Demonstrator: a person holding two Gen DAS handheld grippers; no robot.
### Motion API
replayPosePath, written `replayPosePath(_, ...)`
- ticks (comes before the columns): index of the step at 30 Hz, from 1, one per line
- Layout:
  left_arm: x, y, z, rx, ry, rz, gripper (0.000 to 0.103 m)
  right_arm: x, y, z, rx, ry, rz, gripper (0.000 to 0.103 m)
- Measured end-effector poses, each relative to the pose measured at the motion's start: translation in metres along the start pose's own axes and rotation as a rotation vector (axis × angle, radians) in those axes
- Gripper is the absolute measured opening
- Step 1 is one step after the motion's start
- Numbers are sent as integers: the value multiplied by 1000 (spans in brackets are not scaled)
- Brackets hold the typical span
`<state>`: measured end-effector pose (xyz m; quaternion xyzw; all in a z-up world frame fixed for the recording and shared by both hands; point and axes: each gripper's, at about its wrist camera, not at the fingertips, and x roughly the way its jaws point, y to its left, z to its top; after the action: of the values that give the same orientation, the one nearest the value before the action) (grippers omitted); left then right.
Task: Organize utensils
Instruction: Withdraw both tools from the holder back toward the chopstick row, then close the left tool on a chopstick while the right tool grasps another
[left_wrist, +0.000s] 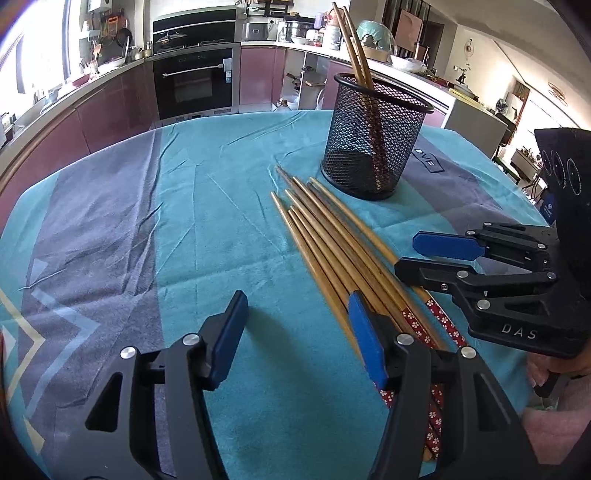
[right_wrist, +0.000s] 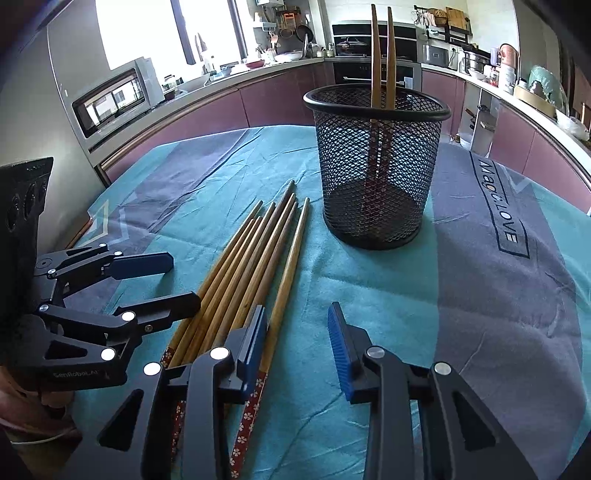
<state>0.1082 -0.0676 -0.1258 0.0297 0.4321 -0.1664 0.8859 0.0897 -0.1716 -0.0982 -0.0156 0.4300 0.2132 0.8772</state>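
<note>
both grippers, left gripper (left_wrist: 297, 328) and right gripper (right_wrist: 297, 332), hang spread and empty over the loose chopsticks (left_wrist: 332, 243) lying just beside the mesh holder (left_wrist: 373, 136), which holds two already, so pinching one stick near its patterned end seems best, though those ends are probably partly hidden under the fingers.

The left claw (left_wrist: 297, 339) covers the loose chopsticks' (left_wrist: 332, 240) patterned ends at 5 o'clock, and the bottom edge cuts them off. In the right wrist view the right claw (right_wrist: 297, 345) hides their middles. The holder's (right_wrist: 376, 166) mesh blurs the lower halves of the two chopsticks (right_wrist: 382, 55) inside.
</note>
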Motion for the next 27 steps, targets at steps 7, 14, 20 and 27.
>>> replayPosePath(7, -1, 1, -1, 20, 10, 4, 50, 1, 0, 1, -4, -1, -2, 31)
replayPosePath(14, 0, 9, 1, 23, 20, 19, 30, 5, 5, 5, -31, 1, -40, 30)
replayPosePath(20, 4, 14, 8, 3, 21, 30, 30, 12, 10, 13, -46, 2, -52, 28)
replayPosePath(27, 13, 13, 18, 6, 23, 63, 22, 19, 11, 21, -43, 4, -52, 20)
